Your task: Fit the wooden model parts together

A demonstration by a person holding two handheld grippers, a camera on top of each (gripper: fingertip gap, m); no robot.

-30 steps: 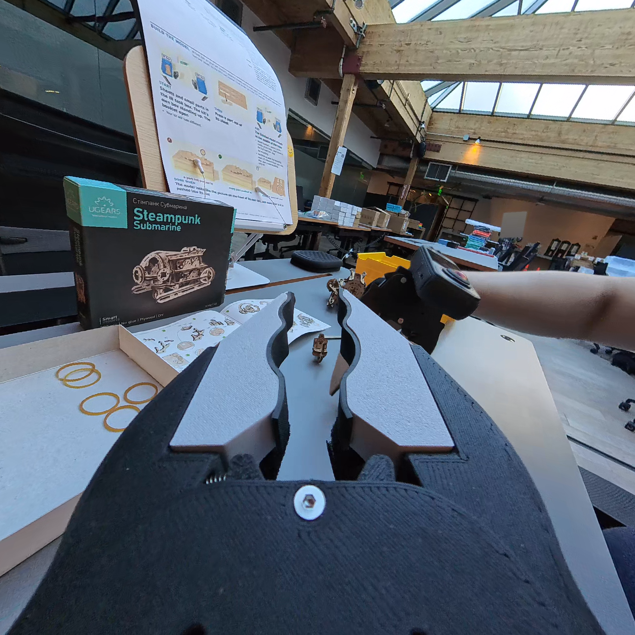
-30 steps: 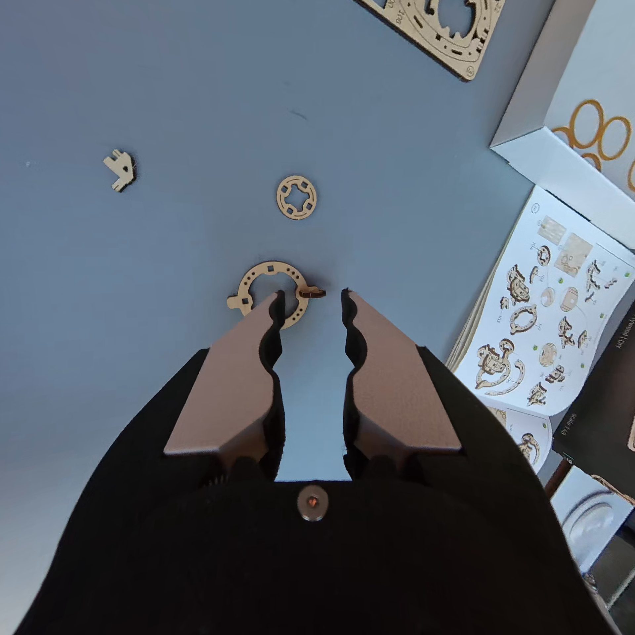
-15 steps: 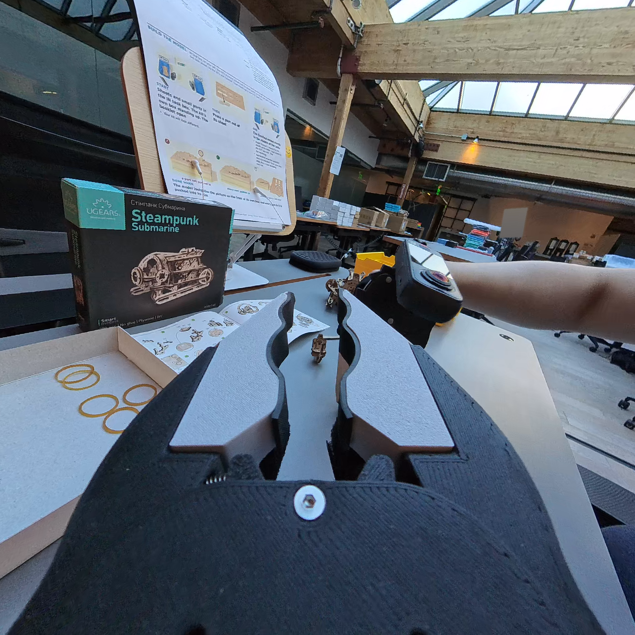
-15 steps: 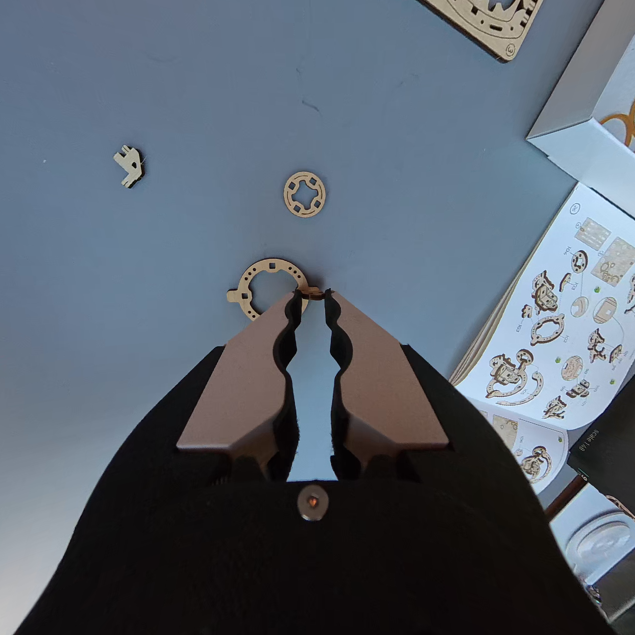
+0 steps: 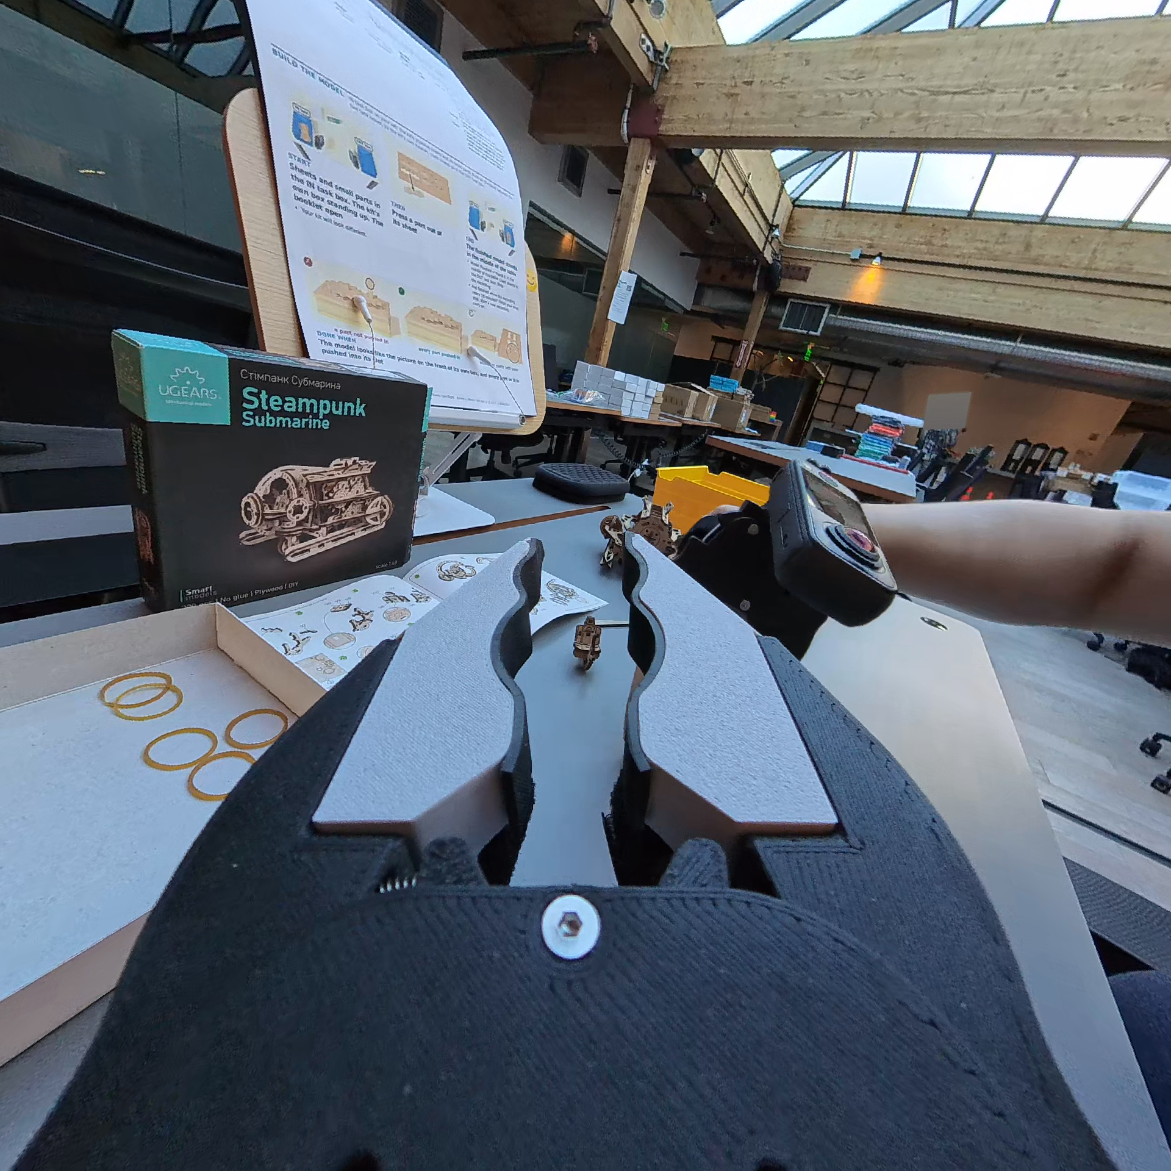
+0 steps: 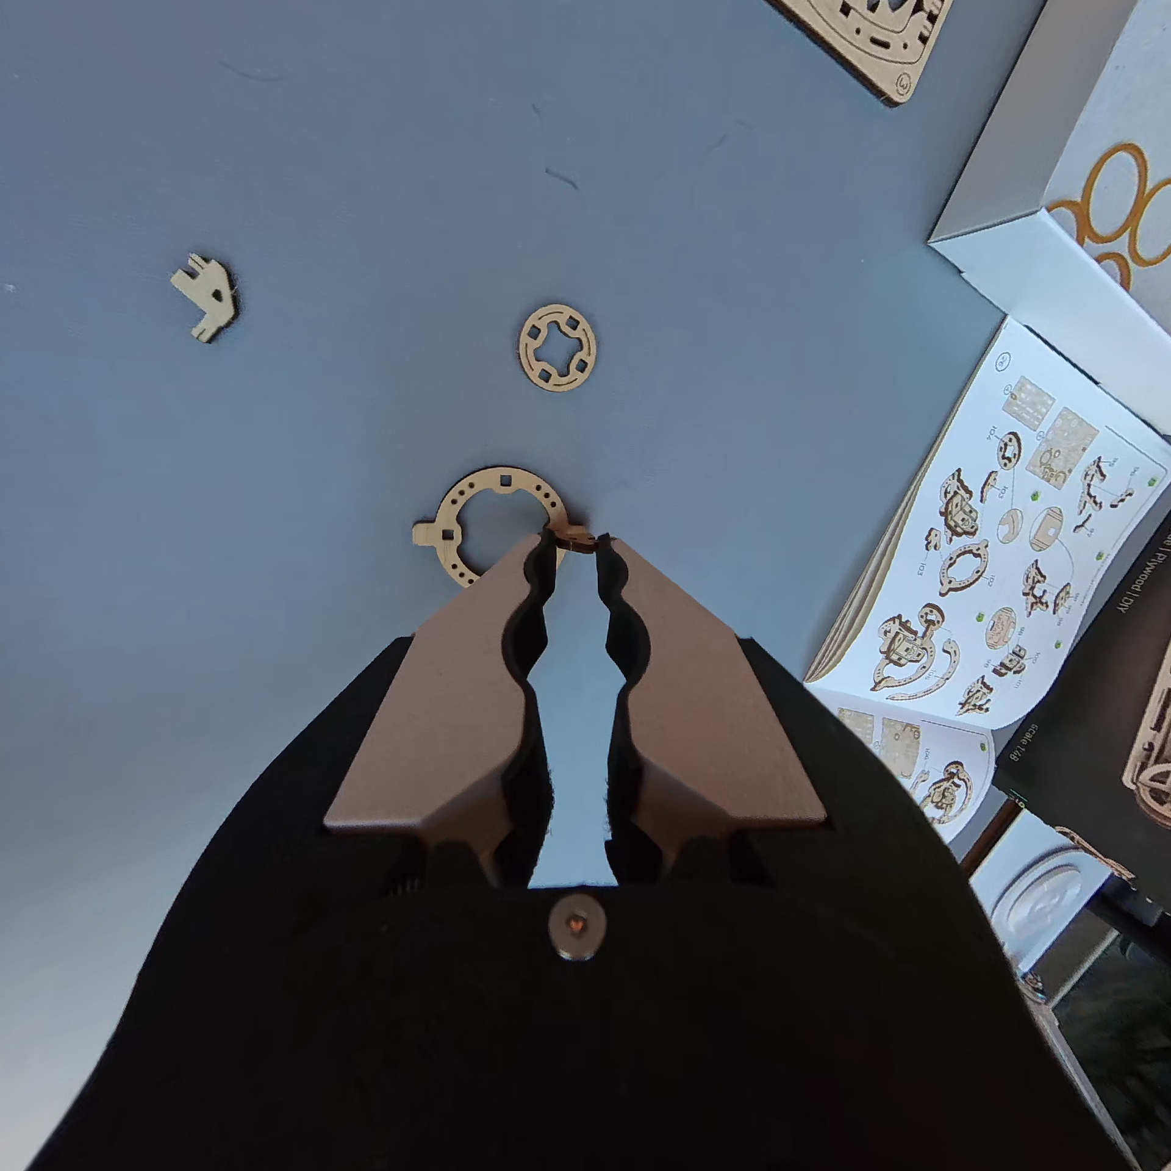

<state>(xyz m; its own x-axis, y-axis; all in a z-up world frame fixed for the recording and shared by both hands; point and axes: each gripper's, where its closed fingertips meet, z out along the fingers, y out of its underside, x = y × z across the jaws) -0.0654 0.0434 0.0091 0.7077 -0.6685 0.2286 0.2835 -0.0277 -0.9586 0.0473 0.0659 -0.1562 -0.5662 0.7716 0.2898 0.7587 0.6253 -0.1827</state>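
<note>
Left wrist view: your left gripper (image 5: 582,551) hangs with fingers apart, empty, above the grey table (image 5: 900,697); a small upright wooden sub-assembly (image 5: 587,641) stands beyond.

Right wrist view: your right gripper (image 6: 575,538) is clamped on the small brown wooden tab (image 6: 575,537) (flat, pointing rightward) of the perforated plywood ring (image 6: 491,529), which lies on the table.

plywood sheet (image 6: 868,38) cropped (top edge), ring (image 6: 500,526) half-hidden

A dark kit box (image 5: 266,469) stands upright on the grey table (image 5: 938,710) before a wooden stand (image 5: 253,209) holding a printed sheet (image 5: 393,209), with an open booklet (image 5: 355,621) beside a shallow tray (image 5: 63,792) of rubber bands (image 5: 180,748), and a yellow bin (image 5: 703,494) farther back.
</note>
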